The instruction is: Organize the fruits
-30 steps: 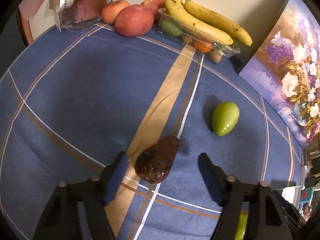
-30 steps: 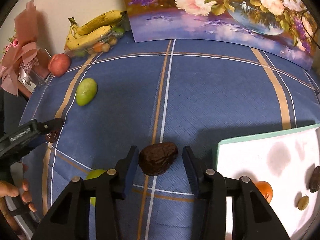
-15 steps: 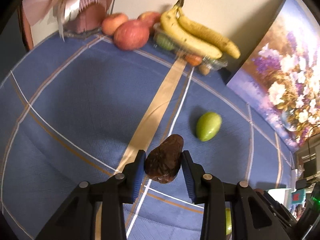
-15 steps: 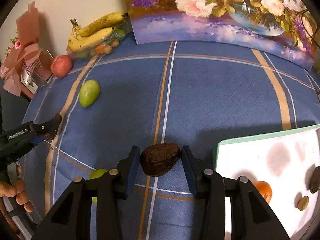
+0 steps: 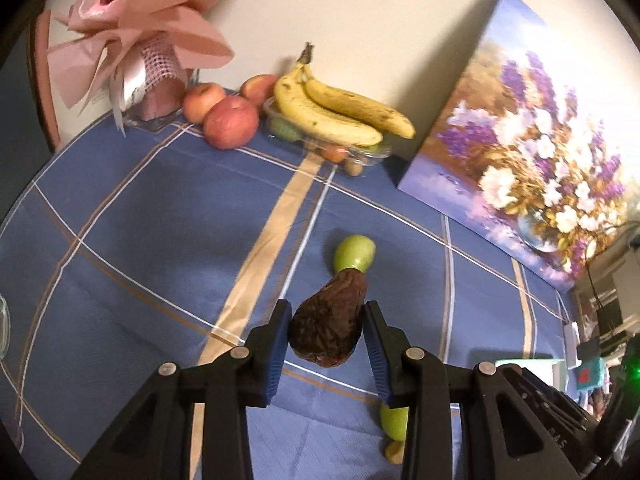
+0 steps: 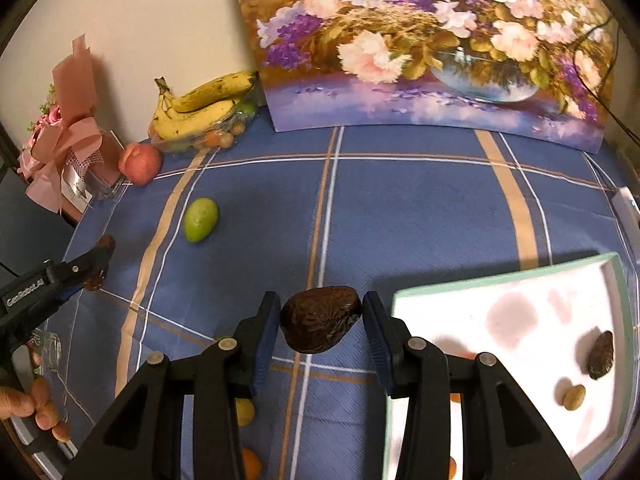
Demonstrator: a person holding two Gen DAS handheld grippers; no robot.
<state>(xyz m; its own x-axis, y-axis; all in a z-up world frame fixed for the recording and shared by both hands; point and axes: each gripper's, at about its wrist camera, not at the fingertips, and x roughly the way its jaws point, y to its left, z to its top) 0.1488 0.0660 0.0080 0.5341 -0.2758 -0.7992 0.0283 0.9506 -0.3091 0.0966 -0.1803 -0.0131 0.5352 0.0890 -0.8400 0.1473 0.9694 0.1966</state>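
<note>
My left gripper (image 5: 325,330) is shut on a dark wrinkled avocado (image 5: 329,320) and holds it above the blue cloth; it also shows at the left of the right wrist view (image 6: 98,262). My right gripper (image 6: 318,322) is shut on a second dark avocado (image 6: 319,318), lifted beside the white tray (image 6: 520,312). The tray holds another dark avocado (image 6: 601,354), a small tan fruit (image 6: 574,397) and an orange fruit partly hidden by my finger. A green fruit (image 5: 355,253) lies on the cloth, also in the right wrist view (image 6: 201,219).
At the back stand bananas (image 5: 340,110) on a clear box of small fruits, apples (image 5: 230,122), a pink bouquet (image 5: 140,44) and a flower painting (image 6: 432,40). Small green and orange fruits (image 6: 245,410) lie under my right gripper. Another green fruit (image 5: 394,422) lies under the left.
Both grippers closed on their avocados and lifted them off the cloth. Both views have tilted up, showing more of the wall.
</note>
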